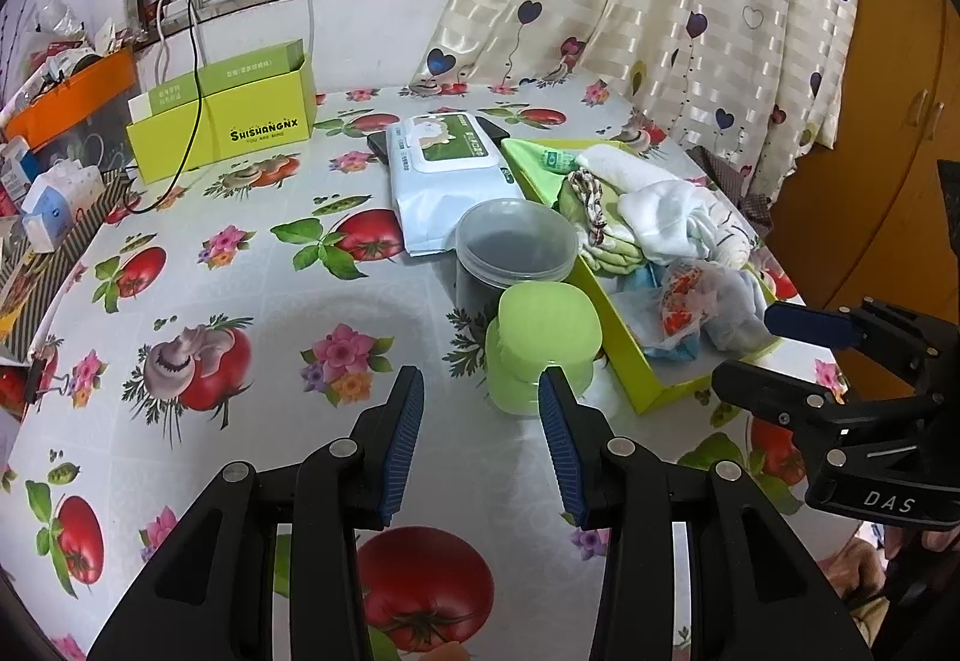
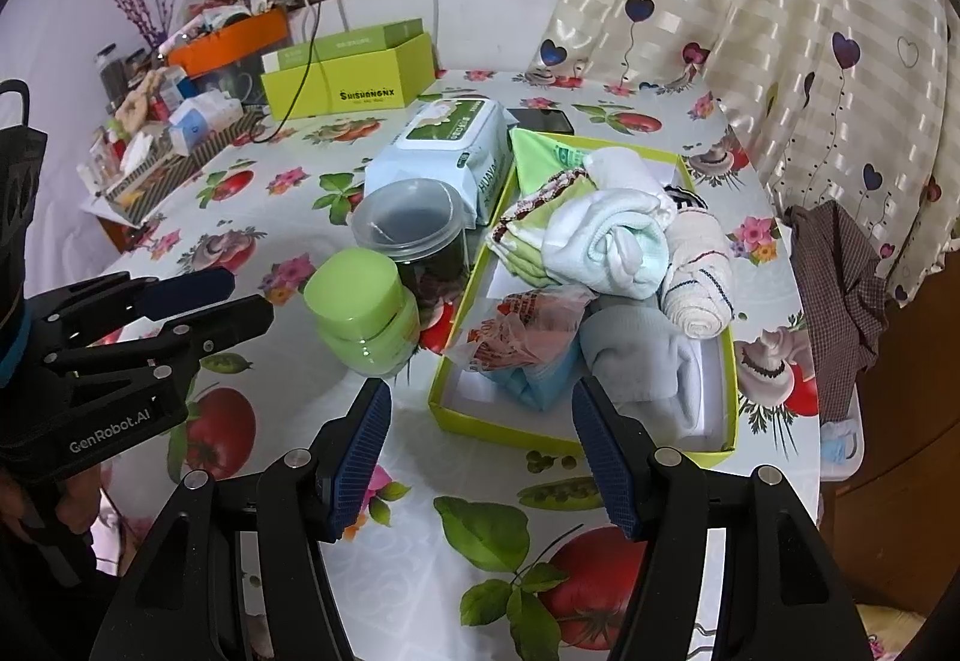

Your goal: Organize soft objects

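Observation:
A shallow lime-green box (image 2: 480,424) (image 1: 627,349) on the table holds soft things: rolled white and pale towels (image 2: 612,241), a striped cream roll (image 2: 699,271), a grey-blue cloth (image 2: 648,367), folded green cloths (image 2: 540,235) and a crumpled orange-printed plastic bag (image 2: 528,328) (image 1: 684,301). My right gripper (image 2: 480,445) is open and empty, just before the box's near edge. My left gripper (image 1: 480,433) is open and empty, just before a lime-green jar (image 1: 543,349) (image 2: 363,316).
A clear tub with dark contents (image 1: 516,247) stands behind the jar. A wipes pack (image 1: 444,175) and a phone lie behind it. A tall green box (image 1: 222,120), cables and clutter trays stand at the far left. A curtain (image 1: 690,18) hangs at the right. A checked cloth (image 2: 840,289) lies at the table's right edge.

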{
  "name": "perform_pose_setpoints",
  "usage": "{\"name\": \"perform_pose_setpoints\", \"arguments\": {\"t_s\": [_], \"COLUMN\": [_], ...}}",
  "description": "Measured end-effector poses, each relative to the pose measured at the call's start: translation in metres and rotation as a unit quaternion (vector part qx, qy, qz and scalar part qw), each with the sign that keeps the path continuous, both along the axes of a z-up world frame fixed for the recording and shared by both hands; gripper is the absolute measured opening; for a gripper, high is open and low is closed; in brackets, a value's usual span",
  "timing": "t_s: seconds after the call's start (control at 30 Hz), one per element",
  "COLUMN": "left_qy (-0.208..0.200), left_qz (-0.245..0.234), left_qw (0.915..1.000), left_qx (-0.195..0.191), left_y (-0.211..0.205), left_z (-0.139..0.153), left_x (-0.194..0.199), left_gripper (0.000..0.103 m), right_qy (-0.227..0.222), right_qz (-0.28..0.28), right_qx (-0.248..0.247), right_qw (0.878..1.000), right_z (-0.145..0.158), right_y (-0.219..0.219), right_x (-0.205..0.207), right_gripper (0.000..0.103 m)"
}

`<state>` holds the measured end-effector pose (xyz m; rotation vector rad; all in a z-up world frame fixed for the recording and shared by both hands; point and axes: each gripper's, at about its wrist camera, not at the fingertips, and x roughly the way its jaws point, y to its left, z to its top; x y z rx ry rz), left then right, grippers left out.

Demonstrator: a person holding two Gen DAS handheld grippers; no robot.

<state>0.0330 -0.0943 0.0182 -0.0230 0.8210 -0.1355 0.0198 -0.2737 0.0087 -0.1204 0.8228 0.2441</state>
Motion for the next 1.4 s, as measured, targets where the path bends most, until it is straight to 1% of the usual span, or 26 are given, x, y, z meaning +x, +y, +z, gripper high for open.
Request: {"name": "perform_pose_setpoints", "arguments": {"t_s": [0.53,1.4], "left_qy": [0.008,0.009], "left_qz": [-0.008,-0.009], "left_qw": [0.9999,0.9999], "left_qx": [0.000,0.002], "left_y": [-0.0031,-0.0047], "left_z": [-0.0039,-0.0056], "left_x": [0.0005,-0.0003], "left_gripper": [0.041,0.041], "right_qy": [0.001,0.002], "right_qz": [0.000,0.000], "right_qx": [-0.001,-0.001], "right_qw": [1.000,1.000], "right_z": [-0.0008,-0.0014], "right_y": [-0.0008,-0.0018], "right_x": [0.0009,0.0010], "right_gripper": [0.063,0.063]}}
